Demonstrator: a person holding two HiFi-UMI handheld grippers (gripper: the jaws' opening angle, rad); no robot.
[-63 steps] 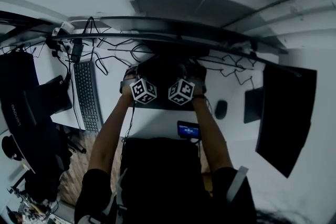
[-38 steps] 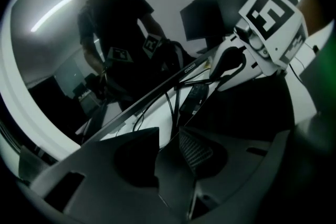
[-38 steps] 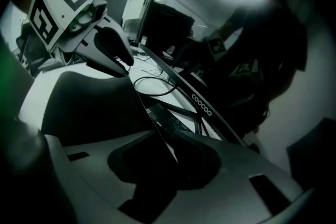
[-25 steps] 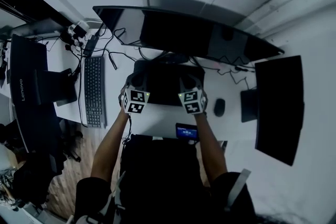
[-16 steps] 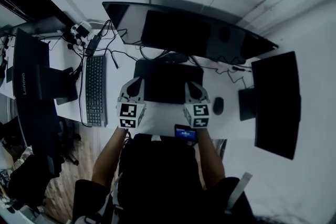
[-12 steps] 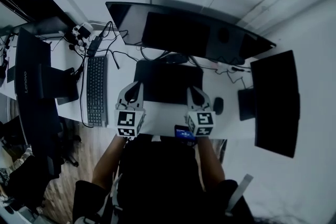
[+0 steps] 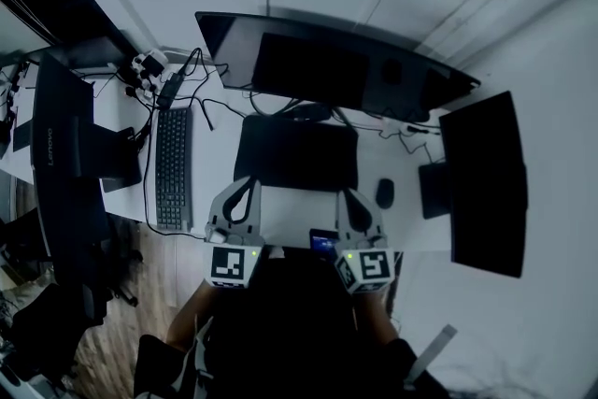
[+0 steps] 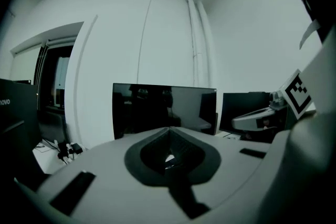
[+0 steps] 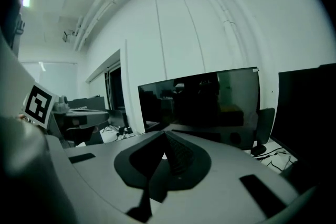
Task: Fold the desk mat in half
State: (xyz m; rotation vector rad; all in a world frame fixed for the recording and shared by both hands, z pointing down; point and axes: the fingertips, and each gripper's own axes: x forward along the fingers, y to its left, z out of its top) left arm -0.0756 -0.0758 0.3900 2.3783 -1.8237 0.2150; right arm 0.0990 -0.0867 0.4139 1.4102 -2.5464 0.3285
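Left gripper (image 7: 246, 188), right gripper (image 7: 355, 199) pulled back off desk mat (image 7: 299, 154), now at its near side; both 2 closed, empty. Fold likely done.

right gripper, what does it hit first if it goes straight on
Probably the wide monitor, passing over the desk mat; the right gripper looks roughly level, but depth is unclear.

keyboard (image 7: 172, 165) left on desk (image 7: 217, 165) | mouse (image 7: 384, 192) right | phone (image 7: 323, 242) lit, near edge | wide monitor (image 7: 327, 70) behind
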